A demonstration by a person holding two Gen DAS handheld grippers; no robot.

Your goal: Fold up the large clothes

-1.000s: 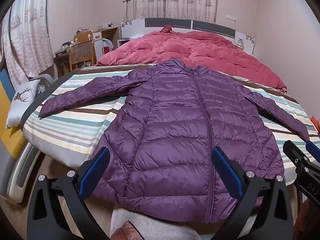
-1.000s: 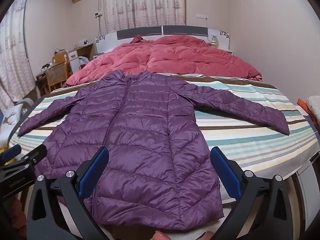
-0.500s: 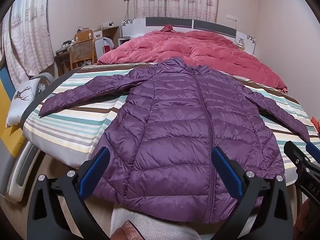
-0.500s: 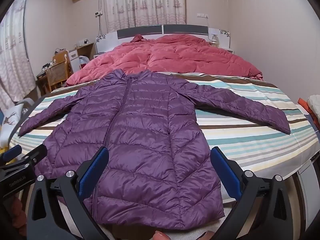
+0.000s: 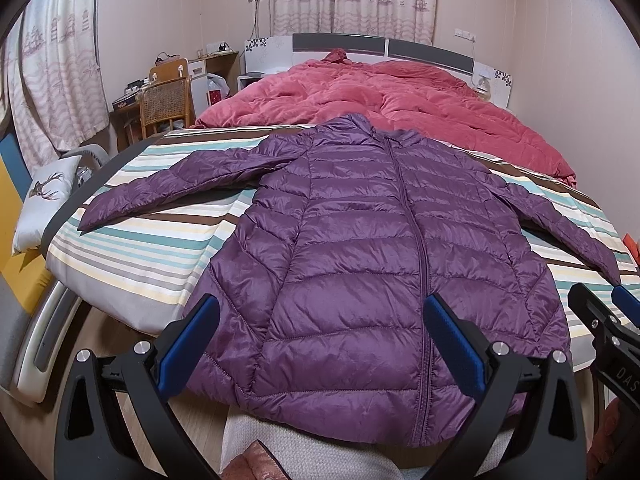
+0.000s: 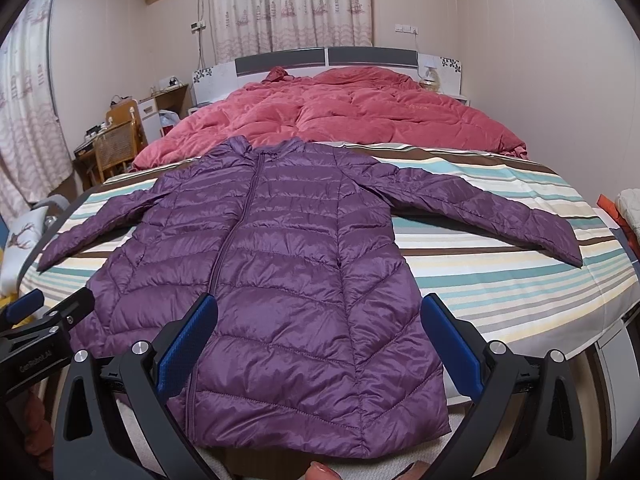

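A purple quilted down jacket [image 5: 360,248] lies flat, zipped and front up on the striped bed sheet [image 5: 152,248], both sleeves spread out sideways. It also shows in the right wrist view [image 6: 280,264]. My left gripper [image 5: 320,320] is open and empty, held above the jacket's hem on its left half. My right gripper [image 6: 318,320] is open and empty above the hem's right half. Each gripper shows at the edge of the other's view.
A rumpled red duvet [image 5: 380,92] covers the far half of the bed up to the headboard [image 5: 380,46]. A wooden chair [image 5: 166,100] and cluttered desk stand at the left. A deer-print pillow [image 5: 44,196] lies left of the bed.
Both grippers have drifted slightly; the jacket lies as before.
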